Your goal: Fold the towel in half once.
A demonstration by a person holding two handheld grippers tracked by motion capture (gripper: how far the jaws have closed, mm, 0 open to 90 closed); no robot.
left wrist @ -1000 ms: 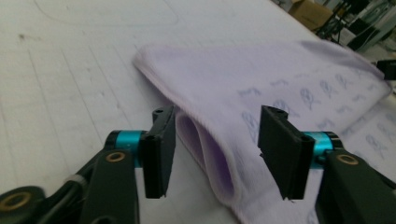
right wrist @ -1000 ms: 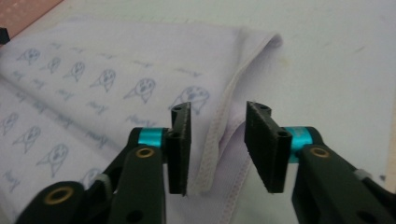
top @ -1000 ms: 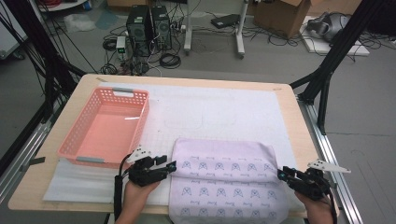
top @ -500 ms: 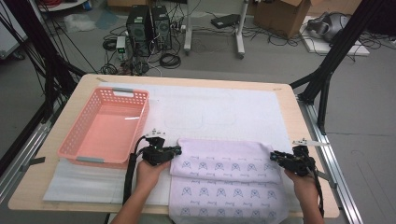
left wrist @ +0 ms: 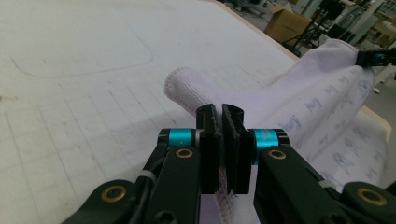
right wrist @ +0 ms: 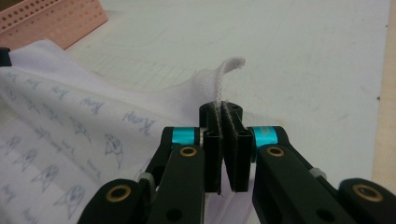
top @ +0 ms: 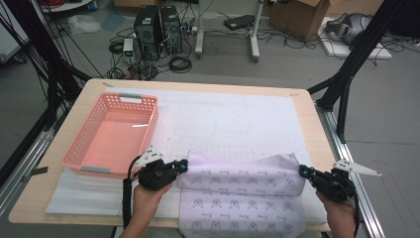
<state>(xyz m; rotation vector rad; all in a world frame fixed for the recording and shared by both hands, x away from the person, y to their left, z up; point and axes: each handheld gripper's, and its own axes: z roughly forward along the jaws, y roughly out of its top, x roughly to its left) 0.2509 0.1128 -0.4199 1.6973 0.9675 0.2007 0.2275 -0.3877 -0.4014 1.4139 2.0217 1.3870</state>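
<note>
A pale lilac printed cloth (top: 242,198) lies folded at the table's near edge, its far fold lifted a little. My left gripper (top: 184,165) is shut on the cloth's left corner (left wrist: 187,86), its jaws having just closed with the hem pinched between them. My right gripper (top: 302,171) is shut on the right corner (right wrist: 227,70), where a loop of white hem sticks up past the jaws. The cloth (left wrist: 317,102) spans between both grippers, and its printed face (right wrist: 70,126) hangs to the left of the right jaws.
A pink plastic basket (top: 112,134) stands on the left of the table; its rim (right wrist: 51,21) shows in the right gripper view. A white grid mat (top: 233,119) covers the tabletop. Black frame legs, cables and computer towers stand beyond the far edge.
Both grippers moved forward onto the cloth's far fold corners and closed on them. The fold has since risen a little off the mat.
</note>
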